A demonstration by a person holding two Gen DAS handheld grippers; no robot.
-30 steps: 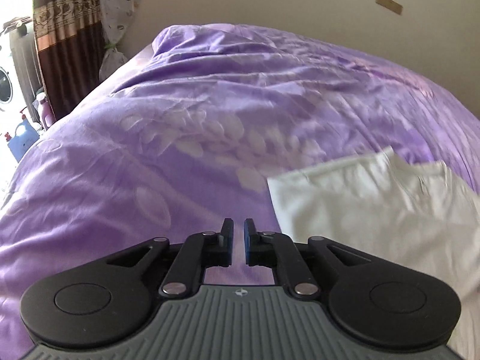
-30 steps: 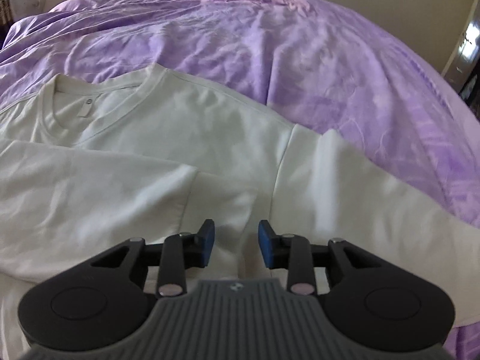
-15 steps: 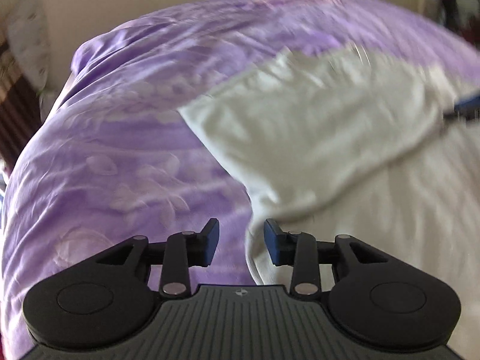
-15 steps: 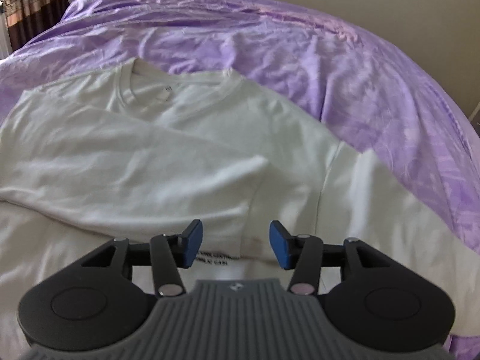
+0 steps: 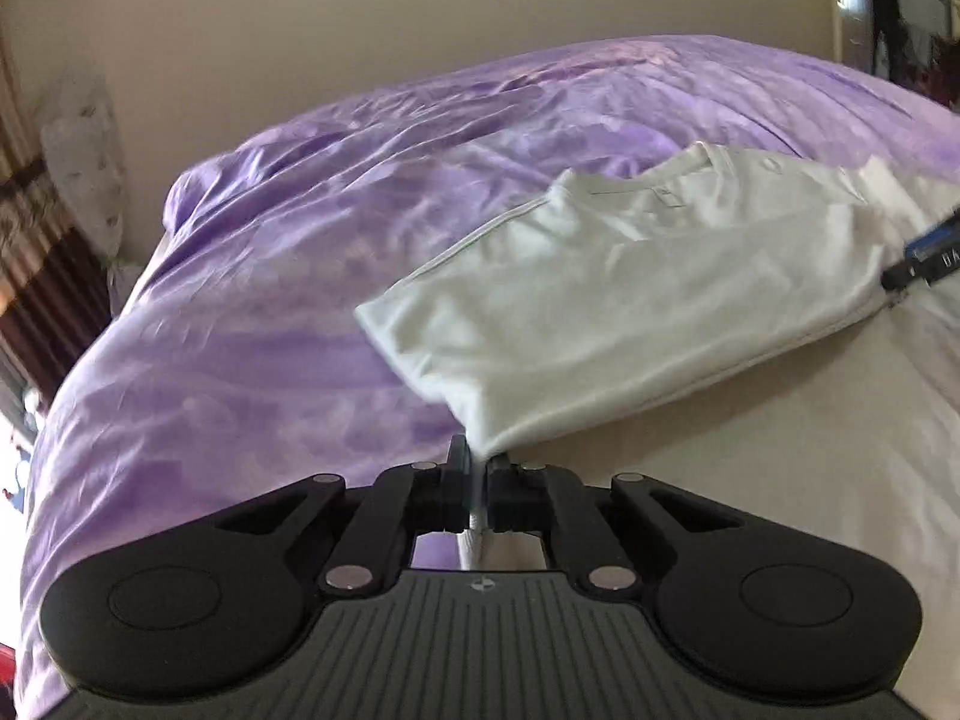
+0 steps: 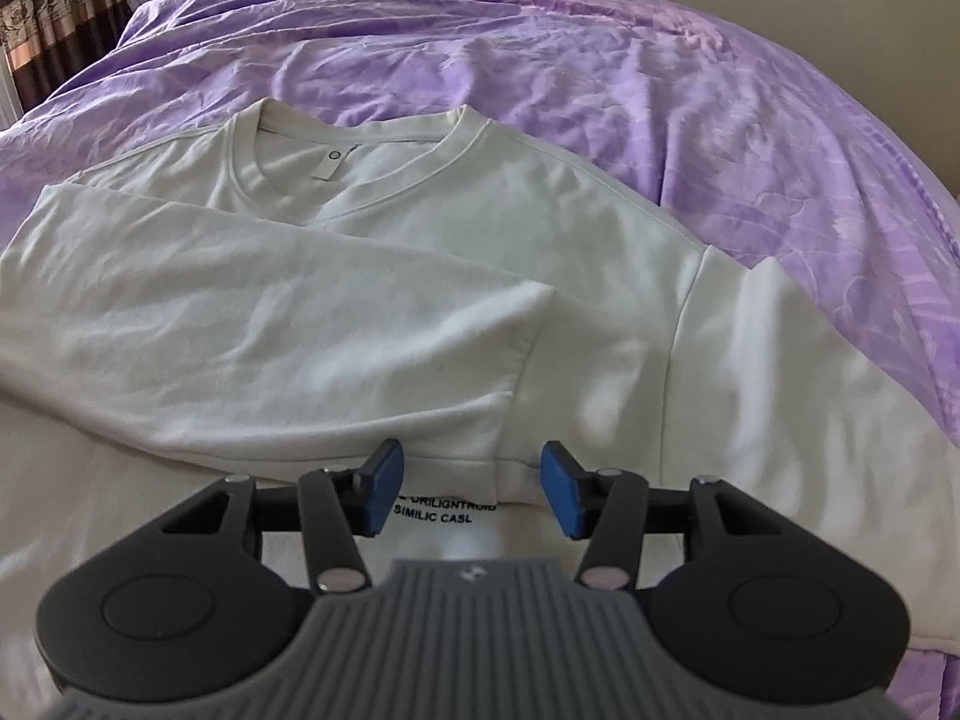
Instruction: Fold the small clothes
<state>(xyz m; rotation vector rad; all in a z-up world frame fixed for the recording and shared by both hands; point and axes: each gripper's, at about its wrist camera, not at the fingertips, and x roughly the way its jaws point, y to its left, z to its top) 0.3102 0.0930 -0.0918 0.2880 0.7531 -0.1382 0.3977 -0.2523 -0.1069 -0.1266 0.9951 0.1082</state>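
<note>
1. Two grippers we see over one white shirt (image 6: 372,324), which lies on the purple bedcover (image 6: 690,96).
2. Our left gripper (image 5: 477,468) is closed tight on the shirt's edge, at 6 o'clock in its view.
3. Our right gripper (image 6: 471,489) stands wide apart, holding nothing, just above the folded sleeve (image 6: 270,330).

The shirt (image 6: 372,312) runs off the left and lower edges of the right wrist view; its printed text (image 6: 441,513) is partly hidden behind the right gripper (image 6: 471,489). In the left wrist view the fabric edge is blurred, and the far-right blue-black object (image 5: 933,252) is cut off.
</note>
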